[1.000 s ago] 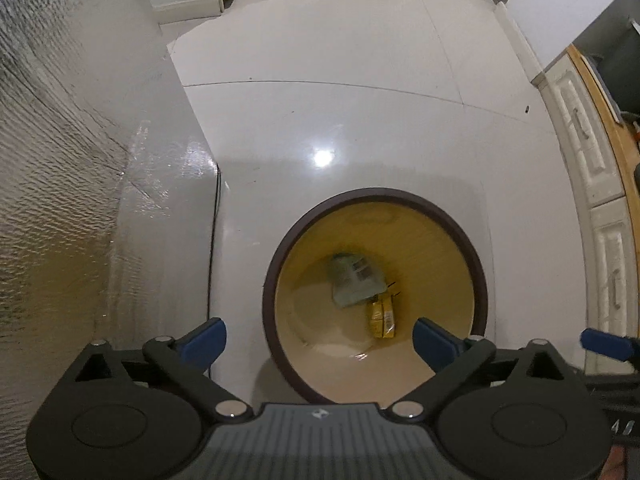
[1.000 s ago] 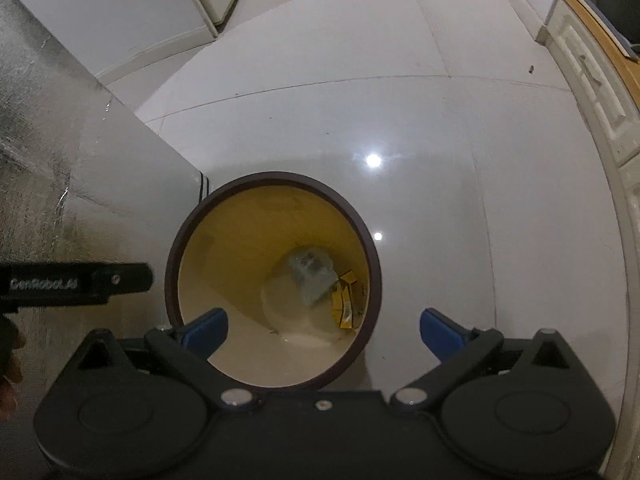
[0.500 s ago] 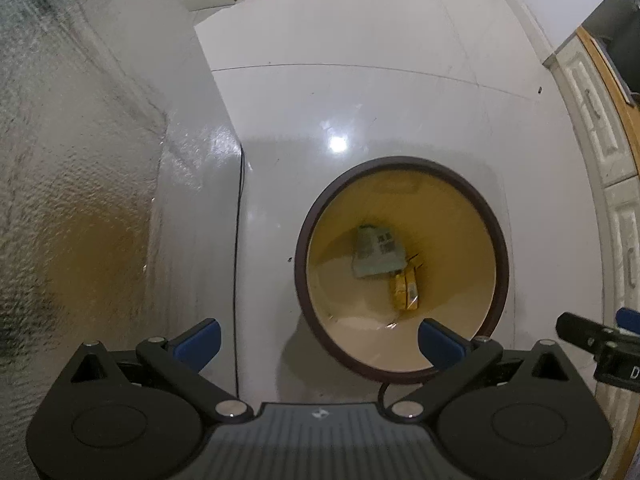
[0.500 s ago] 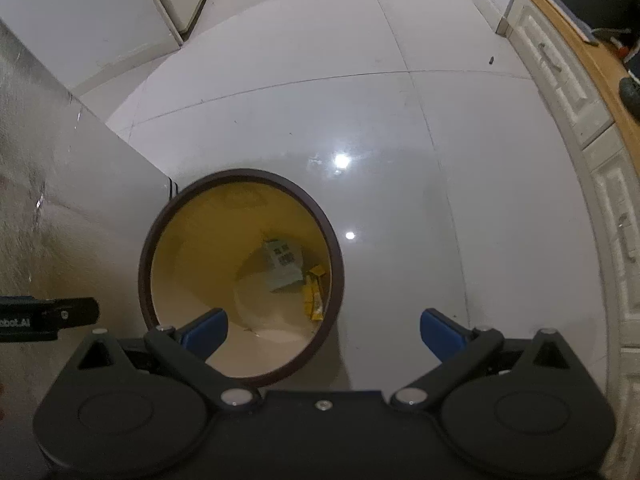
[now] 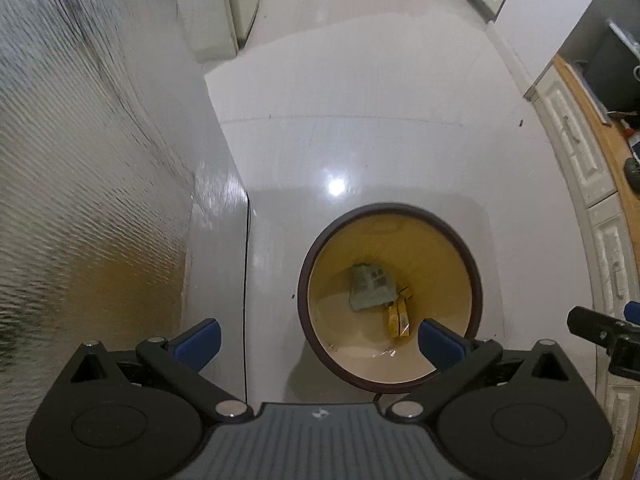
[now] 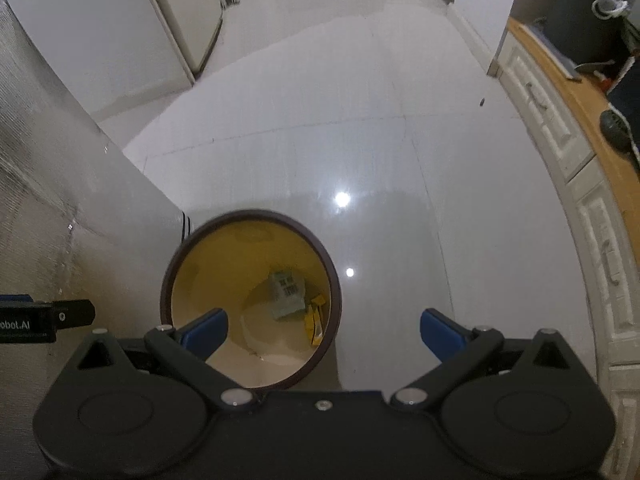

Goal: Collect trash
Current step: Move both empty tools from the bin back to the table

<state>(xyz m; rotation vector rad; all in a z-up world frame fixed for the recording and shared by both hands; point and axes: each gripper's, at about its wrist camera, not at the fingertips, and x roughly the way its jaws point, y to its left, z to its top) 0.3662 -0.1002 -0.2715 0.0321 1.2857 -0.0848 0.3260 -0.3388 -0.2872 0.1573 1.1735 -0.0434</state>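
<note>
Both pairs of jaws stand wide apart and hold nothing: the left gripper (image 5: 318,336) hangs above the near rim of the round waste bin (image 5: 476,280), its right finger over the bin's mouth, while the right gripper (image 6: 324,330) hangs with its left finger over the same bin (image 6: 334,280) and its right finger over bare floor. At the bottom of the bin lie a crumpled grey-green paper wrapper (image 5: 370,286) printed with what looks like a code and, just beside it, a small yellow packet (image 5: 398,316); the right wrist view shows the same wrapper (image 6: 286,294) and packet (image 6: 314,322). With trash already in the bin and neither gripper carrying anything, the step in hand looks like the gap between a drop and the next pickup; the next move probably calls for swinging away from the bin to find more litter, though none is plain to see on the glossy white tiled floor (image 5: 380,152), apart from a dark speck (image 6: 482,101) too small to identify. A textured metallic panel (image 5: 88,200) rises on the left, white cabinet drawers (image 6: 540,108) under a wooden desk (image 6: 576,92) line the right
</note>
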